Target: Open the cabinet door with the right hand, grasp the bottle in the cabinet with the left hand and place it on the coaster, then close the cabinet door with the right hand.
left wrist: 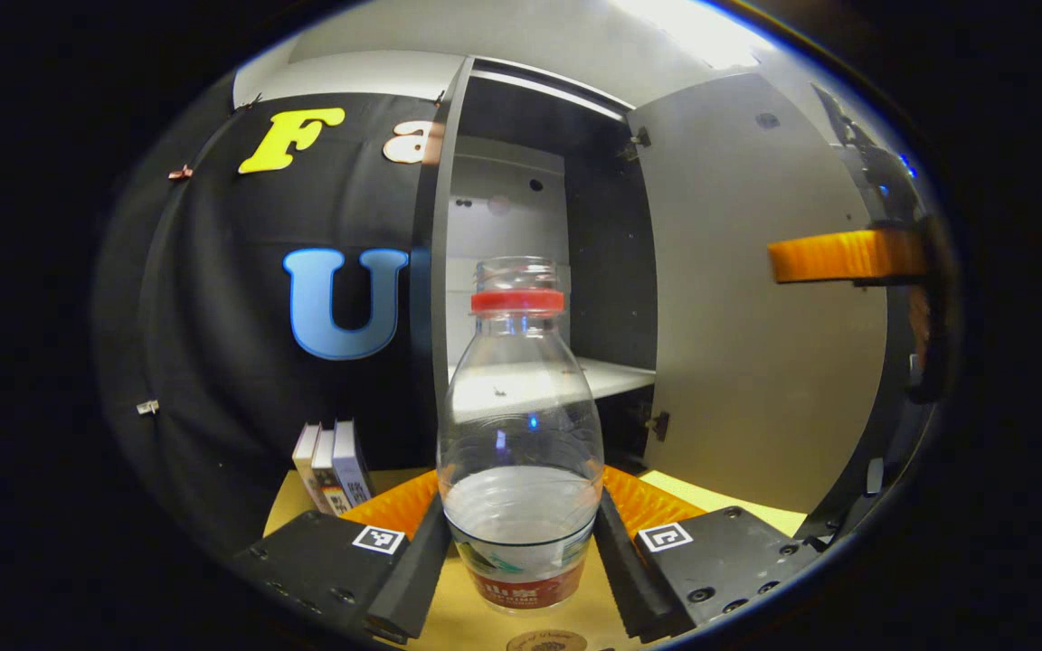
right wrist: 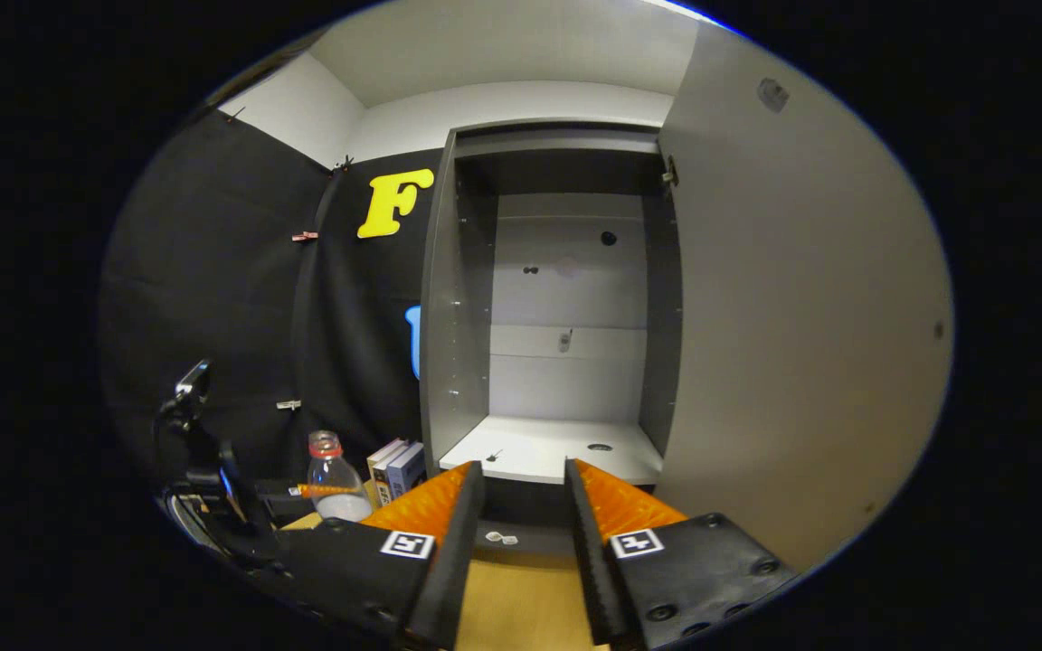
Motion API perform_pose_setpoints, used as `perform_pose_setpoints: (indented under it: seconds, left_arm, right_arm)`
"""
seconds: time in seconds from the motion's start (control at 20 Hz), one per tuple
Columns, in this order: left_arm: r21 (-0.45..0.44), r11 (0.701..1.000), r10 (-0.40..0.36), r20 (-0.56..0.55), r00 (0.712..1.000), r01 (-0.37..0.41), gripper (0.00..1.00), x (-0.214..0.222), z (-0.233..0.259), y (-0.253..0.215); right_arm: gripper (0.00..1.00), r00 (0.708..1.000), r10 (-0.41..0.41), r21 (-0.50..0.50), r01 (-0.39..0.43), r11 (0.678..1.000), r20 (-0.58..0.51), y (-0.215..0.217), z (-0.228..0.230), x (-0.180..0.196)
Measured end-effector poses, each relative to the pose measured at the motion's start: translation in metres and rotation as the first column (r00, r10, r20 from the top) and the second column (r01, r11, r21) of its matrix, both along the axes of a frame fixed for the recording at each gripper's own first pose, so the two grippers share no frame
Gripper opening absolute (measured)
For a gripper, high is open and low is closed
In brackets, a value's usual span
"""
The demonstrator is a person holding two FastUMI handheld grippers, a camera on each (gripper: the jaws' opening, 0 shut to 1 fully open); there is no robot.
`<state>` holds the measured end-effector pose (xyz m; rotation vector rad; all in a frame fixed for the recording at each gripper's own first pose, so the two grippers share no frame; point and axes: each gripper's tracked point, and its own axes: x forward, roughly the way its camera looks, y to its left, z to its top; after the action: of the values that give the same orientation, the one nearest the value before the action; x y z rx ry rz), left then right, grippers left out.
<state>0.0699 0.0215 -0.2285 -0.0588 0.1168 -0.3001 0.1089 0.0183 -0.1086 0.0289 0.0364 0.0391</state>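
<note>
Left gripper (left wrist: pixel 519 542) is clamped on the bottle (left wrist: pixel 519 452): both fingers press its lower body, one each side, just above the label. Bottle's upright, uncapped w/ a red neck ring, roughly a third full, and already out of the cabinet (left wrist: pixel 449 271) over the yellow worktop (left wrist: pixel 666 488). A round brown disc, prob. the coaster (left wrist: pixel 546 642), peeks at the worktop's near edge right below the bottle; can't tell if the base touches it yet. Books (left wrist: pixel 333 466) stand at the worktop's back-left, by the cabinet's left wall.

So you're on the place step. Next move, I'd say: lower straight down, keep it vertical, centre the base on the disc, then let go slowly so it doesn't tip.

Right gripper (right wrist: pixel 524 542) has its fingers apart, holding nothing, facing the empty shelf (right wrist: pixel 548 448). Door (right wrist: pixel 801 316) hangs wide open to its right, so closing comes after the release.
</note>
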Motion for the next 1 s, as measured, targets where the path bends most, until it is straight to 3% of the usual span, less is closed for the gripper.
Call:
perform_pose_setpoints:
  seconds: [0.1, 0.2, 0.5, 0.75, 1.0]
  left_arm:
    - [-0.009, 1.0, -0.007, -0.028, 1.0, 0.007, 0.79, -0.009, -0.03, -0.005]
    - [-0.007, 1.0, -0.019, -0.045, 0.999, 0.019, 0.79, -0.019, -0.062, -0.011]
    - [0.013, 1.0, -0.016, -0.052, 0.999, 0.016, 0.79, -0.038, -0.135, -0.027]
    - [0.131, 0.99, -0.045, -0.006, 0.999, 0.045, 0.79, -0.039, -0.166, -0.036]
    - [0.02, 0.998, -0.061, -0.044, 0.997, 0.062, 0.8, -0.038, -0.197, -0.041]
  right_arm:
    - [0.82, 0.999, -0.008, 0.02, 0.009, 1.0, -0.031, 0.001, -0.031, 0.026]
    - [0.99, 0.997, -0.046, 0.005, 0.047, 0.999, -0.056, -0.009, -0.057, 0.044]
    - [1.0, 0.993, 0.01, 0.061, -0.003, 0.998, -0.121, 0.005, -0.126, 0.06]
    - [1.0, 0.983, 0.035, 0.091, -0.019, 0.996, -0.178, 0.008, -0.15, 0.06]
    - [0.99, 0.979, 0.031, 0.091, -0.012, 0.996, -0.202, 0.003, -0.154, 0.055]
